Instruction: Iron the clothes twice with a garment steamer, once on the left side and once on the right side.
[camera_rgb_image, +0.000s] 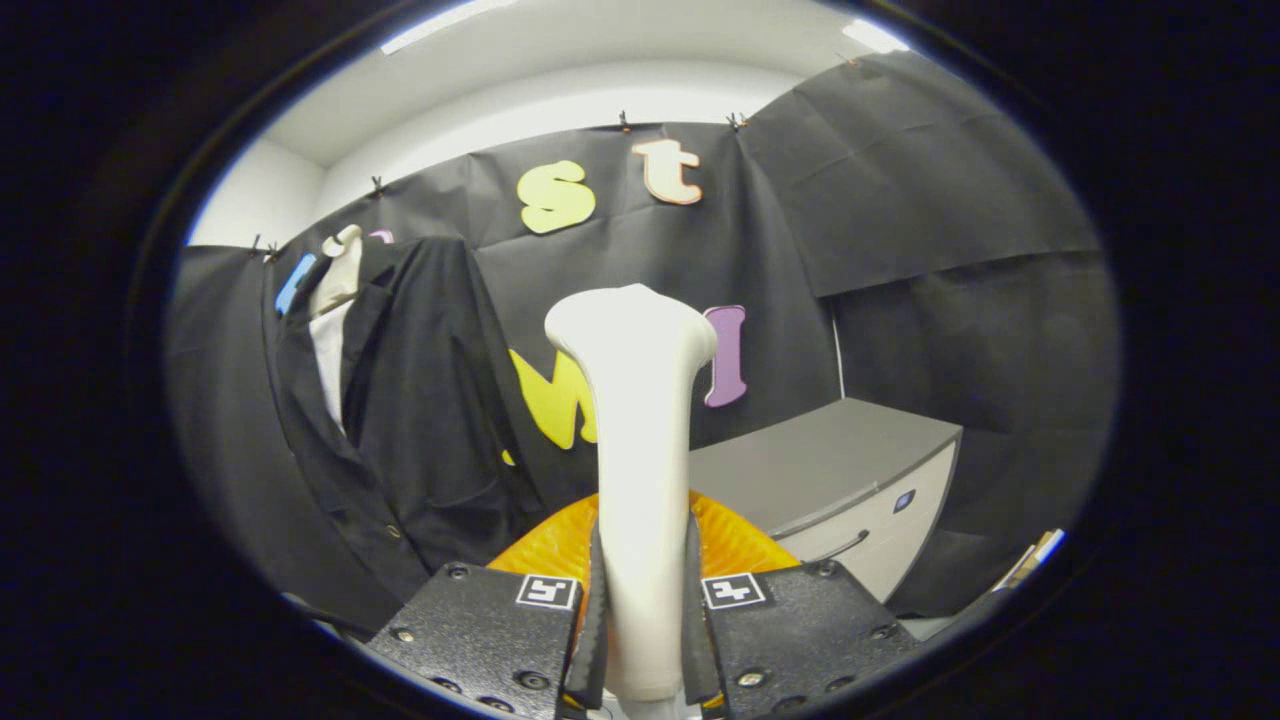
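The gripper (642, 640) clamps both fingers on the white, smooth plastic garment steamer (640, 450) by its slim neck; rigid, probably slippery and top-heavy. The dark hanging coat (420, 420) hangs soft, beyond and left.

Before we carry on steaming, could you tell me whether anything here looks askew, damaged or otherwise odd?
Nothing stands out. The gripper is shut on the white steamer handle, which stands upright. The black coat hangs ahead, off to one side, and the grey cabinet looks intact.
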